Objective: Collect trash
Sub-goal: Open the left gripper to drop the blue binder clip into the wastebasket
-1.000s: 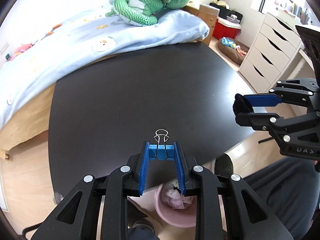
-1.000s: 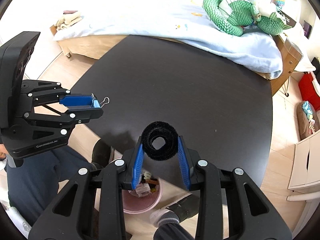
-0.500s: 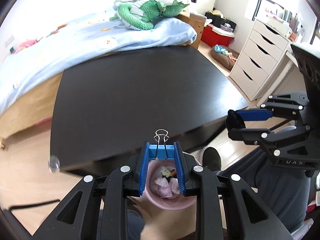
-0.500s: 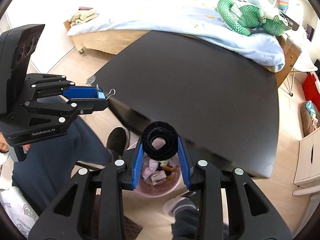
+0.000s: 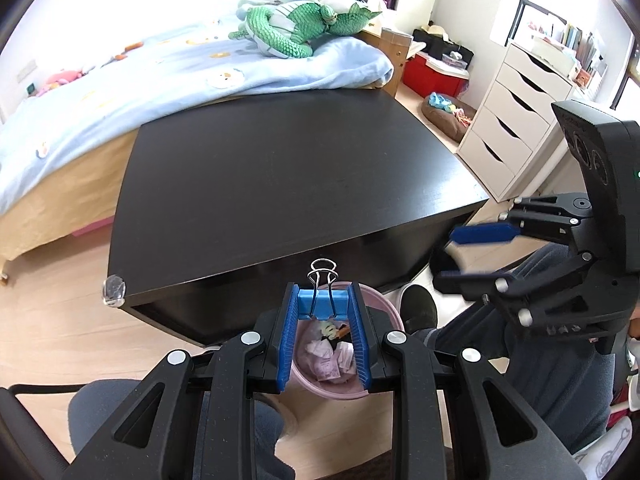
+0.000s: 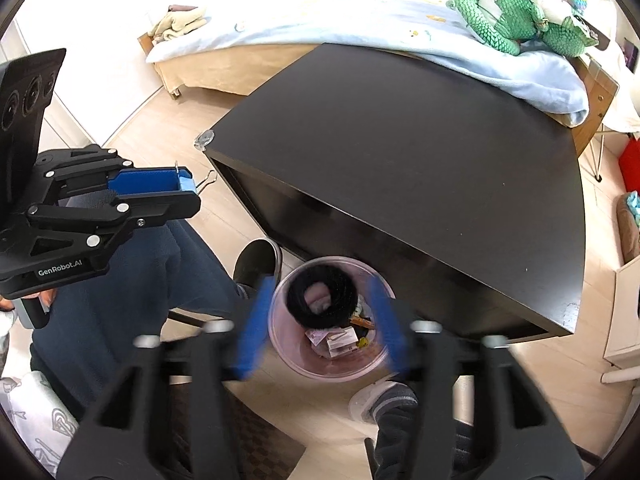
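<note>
Two grippers (image 5: 323, 312) (image 6: 320, 320) above bin rim (image 6: 280, 292)

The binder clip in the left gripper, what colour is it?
Blue, with silver wire handles; the binder clip shows best in the left wrist view.

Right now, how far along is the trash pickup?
Nearly done. The black table looks bare, and the pink bin already holds scraps. The right gripper is opening, dropping a black hair tie. The left gripper holds a blue binder clip, left to drop.

Bright daylight, fisheye warp, slight blur
</note>
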